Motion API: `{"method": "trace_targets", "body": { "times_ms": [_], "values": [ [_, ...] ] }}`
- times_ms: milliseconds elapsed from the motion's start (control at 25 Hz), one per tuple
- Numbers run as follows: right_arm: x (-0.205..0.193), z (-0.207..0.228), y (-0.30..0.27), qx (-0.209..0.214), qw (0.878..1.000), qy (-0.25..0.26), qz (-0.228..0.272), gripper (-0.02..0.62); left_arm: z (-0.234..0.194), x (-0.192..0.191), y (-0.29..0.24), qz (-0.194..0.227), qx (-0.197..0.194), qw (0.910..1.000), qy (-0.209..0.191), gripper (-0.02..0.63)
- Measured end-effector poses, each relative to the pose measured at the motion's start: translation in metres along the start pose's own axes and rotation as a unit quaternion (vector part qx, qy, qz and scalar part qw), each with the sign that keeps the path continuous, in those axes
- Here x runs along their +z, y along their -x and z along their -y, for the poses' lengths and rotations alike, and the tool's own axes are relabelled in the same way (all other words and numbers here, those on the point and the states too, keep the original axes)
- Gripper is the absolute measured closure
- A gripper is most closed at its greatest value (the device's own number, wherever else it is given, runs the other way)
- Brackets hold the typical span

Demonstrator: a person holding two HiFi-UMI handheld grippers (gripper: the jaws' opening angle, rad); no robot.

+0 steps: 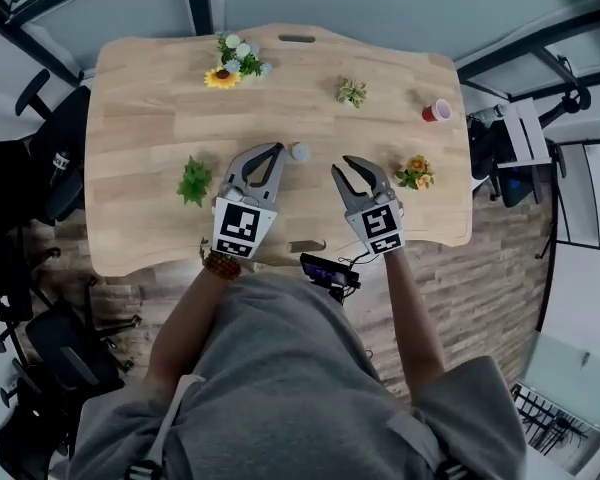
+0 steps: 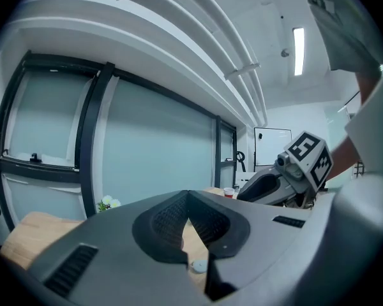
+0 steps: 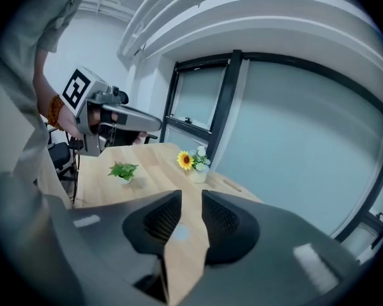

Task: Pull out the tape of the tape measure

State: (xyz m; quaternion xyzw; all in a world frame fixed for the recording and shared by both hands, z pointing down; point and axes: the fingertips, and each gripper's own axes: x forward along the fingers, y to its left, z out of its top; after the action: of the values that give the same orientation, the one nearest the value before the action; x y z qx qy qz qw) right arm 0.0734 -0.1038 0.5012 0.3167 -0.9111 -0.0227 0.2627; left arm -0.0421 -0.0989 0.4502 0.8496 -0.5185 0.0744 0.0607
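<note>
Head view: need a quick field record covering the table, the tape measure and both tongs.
table: light wood, holds sunflower bunch and red cup
tape measure: small round disc, lying on the table, not gripped
left tongs: shut, empty, tip close beside the disc
right tongs: open, empty, on the disc's other side

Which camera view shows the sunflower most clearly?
The right gripper view: the sunflower faces the camera, unhidden. The head view shows it small, from above. The left gripper view shows only white flowers of its bunch.
</note>
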Motion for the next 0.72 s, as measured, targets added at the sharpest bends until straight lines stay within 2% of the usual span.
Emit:
{"method": "trace_targets", "body": {
  "times_ms": [360,720],
  "values": [
    [-0.071,-0.013,-0.067,0.076,0.996,0.004,-0.050,0.426,-0.007,-0.018,0.008,-0.039,0.025,0.9984,-0.030,0.597],
    [-0.119,-0.024,-0.112,0.115,0.989,-0.001,-0.089,0.397,-0.015,-0.040,0.019,-0.070,0.035,0.9963,-0.036,0.597]
  ]
}}
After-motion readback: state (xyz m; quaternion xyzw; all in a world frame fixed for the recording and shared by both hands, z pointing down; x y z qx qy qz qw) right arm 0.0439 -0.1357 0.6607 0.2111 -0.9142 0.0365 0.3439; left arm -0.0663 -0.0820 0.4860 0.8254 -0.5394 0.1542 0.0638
